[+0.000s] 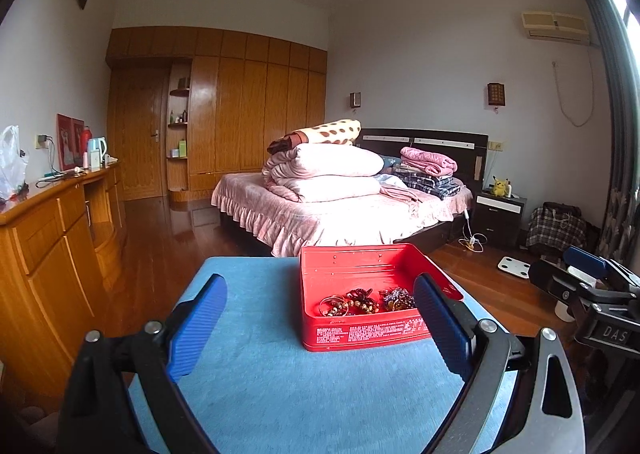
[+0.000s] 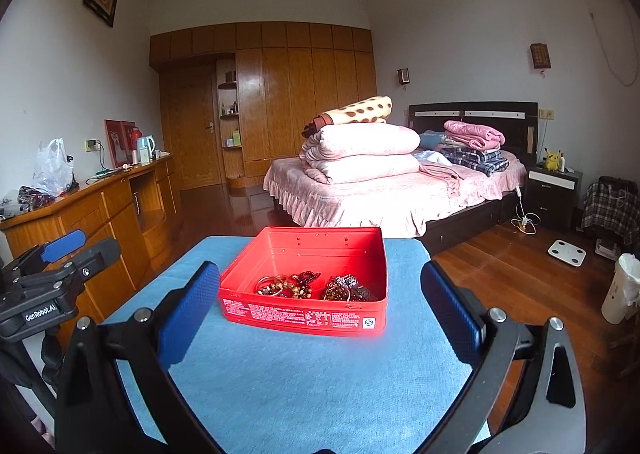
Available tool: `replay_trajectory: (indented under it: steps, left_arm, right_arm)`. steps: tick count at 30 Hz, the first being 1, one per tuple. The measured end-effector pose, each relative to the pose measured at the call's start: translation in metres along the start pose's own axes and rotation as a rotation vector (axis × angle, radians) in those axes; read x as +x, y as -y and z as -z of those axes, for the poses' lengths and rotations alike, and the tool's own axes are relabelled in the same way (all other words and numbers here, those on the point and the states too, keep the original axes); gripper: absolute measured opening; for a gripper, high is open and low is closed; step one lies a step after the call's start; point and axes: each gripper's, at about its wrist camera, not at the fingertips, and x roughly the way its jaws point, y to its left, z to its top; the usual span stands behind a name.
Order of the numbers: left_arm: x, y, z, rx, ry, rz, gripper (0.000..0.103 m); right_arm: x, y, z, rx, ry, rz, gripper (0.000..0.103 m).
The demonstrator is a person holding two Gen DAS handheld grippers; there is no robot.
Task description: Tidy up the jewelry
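Observation:
An open red tin box (image 1: 360, 336) (image 2: 304, 316) stands on a blue cloth-covered table (image 1: 280, 382) (image 2: 320, 382). Inside lie several bead bracelets and other jewelry (image 1: 366, 300) (image 2: 316, 288). My left gripper (image 1: 320, 318) is open and empty, held above the table just short of the box; the box sits toward its right finger. My right gripper (image 2: 320, 306) is open and empty, with the box between and beyond its fingers. Each gripper also shows at the edge of the other's view: the right one (image 1: 580, 274), the left one (image 2: 60, 250).
Behind the table is a bed (image 2: 400, 189) with stacked pink quilts. A wooden cabinet (image 2: 100, 213) runs along the left wall. A white bin (image 2: 624, 290) and a floor scale (image 2: 567, 253) are on the right. Wooden floor surrounds the table.

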Motion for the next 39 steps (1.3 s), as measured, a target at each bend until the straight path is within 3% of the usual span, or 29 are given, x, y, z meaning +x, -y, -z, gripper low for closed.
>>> replay_trajectory:
  steps: [18, 39]
  left_arm:
    - [-0.034, -0.001, 0.005, 0.012, 0.063, -0.002, 0.093]
    - [-0.044, 0.001, 0.005, 0.023, 0.075, 0.001, 0.093]
  right_arm:
    - [-0.038, -0.019, -0.002, -0.046, 0.049, -0.032, 0.098]
    - [-0.042, -0.028, -0.002, -0.058, 0.053, -0.026, 0.098]
